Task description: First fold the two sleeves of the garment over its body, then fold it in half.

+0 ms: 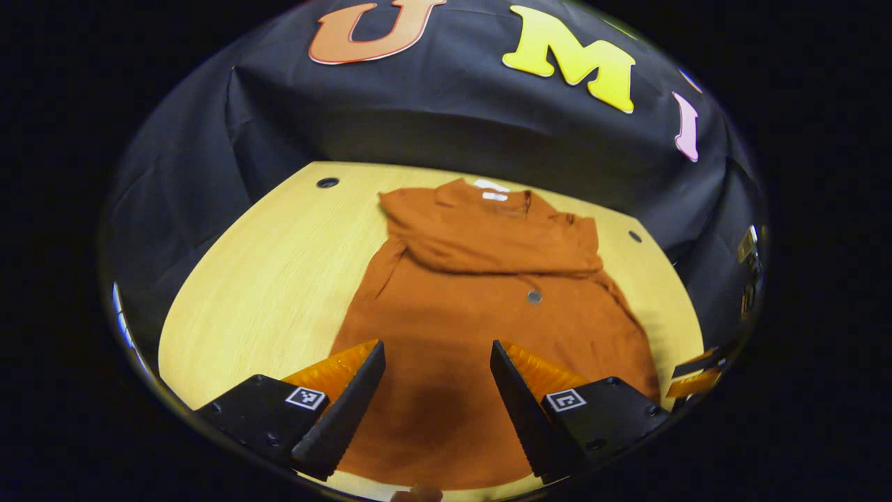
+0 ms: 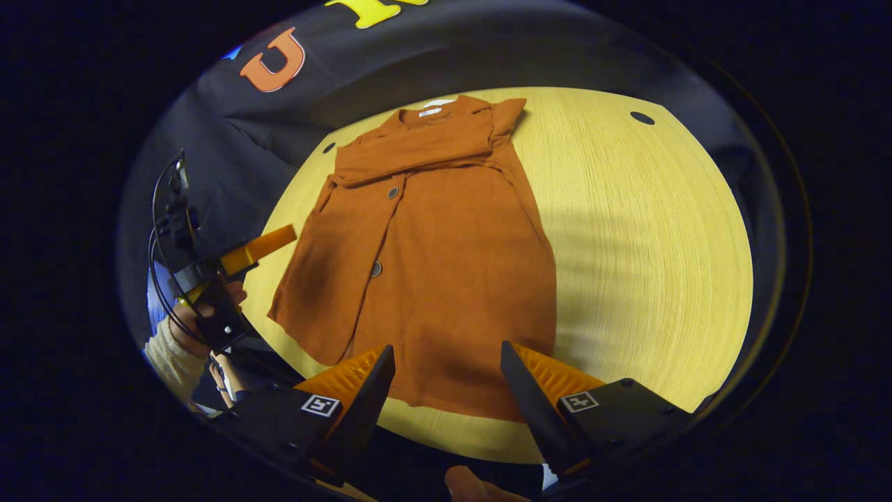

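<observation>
1. Rust-orange garment [image 2: 432, 258] flat on the table [image 2: 641, 244], collar at the far end, hem at the near edge; both sleeves [image 1: 488, 240] already folded across the chest, so fold in half looks to be the step in hand.
2. Left tool [image 1: 437, 390] above the near hem, jaws wide apart, nothing between them; right tool [image 2: 446, 397] likewise wide and empty over the near hem.
3. Best to pinch the hem at its two near corners, one tool each, catching both layers of the open buttoned front [image 2: 376, 268].
4. Lift low, carry the hem far toward the collar [image 2: 435, 108], keep both corners level so the edge lands square and the sleeves stay put.
5. Risk, as a judgement: loose left front panel could trail or crease if gripped too far inward.
6. Pale wood-grain table, round holes [image 2: 642, 118] near its far corners, bare on the right of the garment.
7. Black cloth wall [image 1: 418, 118] behind; other tool and a hand in a light sleeve [image 2: 171, 355] at the left in the right gripper view.
</observation>
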Available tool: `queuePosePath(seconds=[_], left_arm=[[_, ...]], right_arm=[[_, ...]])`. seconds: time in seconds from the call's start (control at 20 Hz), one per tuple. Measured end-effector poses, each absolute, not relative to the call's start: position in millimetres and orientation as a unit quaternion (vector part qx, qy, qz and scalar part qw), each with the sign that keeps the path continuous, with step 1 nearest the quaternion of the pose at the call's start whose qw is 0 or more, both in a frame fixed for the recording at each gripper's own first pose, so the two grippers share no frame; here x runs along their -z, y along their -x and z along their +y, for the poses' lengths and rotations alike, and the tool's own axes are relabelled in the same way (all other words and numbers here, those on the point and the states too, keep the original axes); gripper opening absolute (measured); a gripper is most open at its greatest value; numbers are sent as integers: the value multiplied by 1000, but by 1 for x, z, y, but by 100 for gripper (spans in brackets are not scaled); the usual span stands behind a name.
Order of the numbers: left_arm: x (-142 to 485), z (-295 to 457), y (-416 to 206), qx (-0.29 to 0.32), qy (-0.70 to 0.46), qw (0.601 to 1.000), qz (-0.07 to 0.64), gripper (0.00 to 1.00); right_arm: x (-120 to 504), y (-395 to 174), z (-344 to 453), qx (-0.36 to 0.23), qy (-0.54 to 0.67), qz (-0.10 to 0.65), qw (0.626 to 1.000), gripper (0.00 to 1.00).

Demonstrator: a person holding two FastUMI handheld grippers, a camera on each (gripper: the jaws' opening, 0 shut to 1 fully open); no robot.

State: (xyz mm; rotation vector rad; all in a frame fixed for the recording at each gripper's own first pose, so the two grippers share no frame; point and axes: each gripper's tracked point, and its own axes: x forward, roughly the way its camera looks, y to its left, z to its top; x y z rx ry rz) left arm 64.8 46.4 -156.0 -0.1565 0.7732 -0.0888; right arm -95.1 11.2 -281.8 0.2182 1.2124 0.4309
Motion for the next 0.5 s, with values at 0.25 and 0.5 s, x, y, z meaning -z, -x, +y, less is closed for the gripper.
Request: queuePosePath(seconds=[0.25, 0.5], left_arm=[[187, 99, 0, 14, 99, 861, 498, 99], [199, 113, 34, 85, 176, 769, 608, 100]], right_arm=[[292, 102, -4, -201, -105, 588, 776, 95], [295, 120, -16, -258, -163, 638, 707, 98]])
